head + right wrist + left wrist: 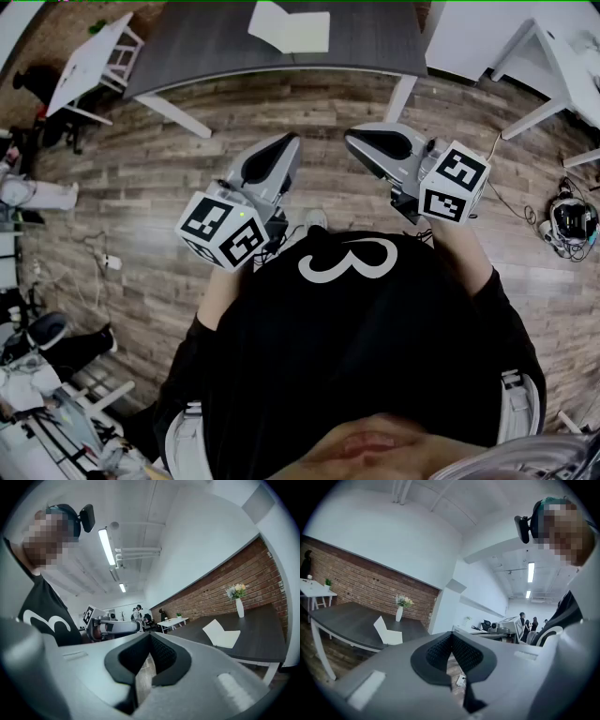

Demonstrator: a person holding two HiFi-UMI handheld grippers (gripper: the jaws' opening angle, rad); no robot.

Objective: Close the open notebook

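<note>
L tool (451,640), R tool (150,640) shut — notebook (291,29) open.

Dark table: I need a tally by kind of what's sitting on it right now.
On the dark table:
notebook, lying open: 1
vase of flowers: 1
Total: 2
</note>
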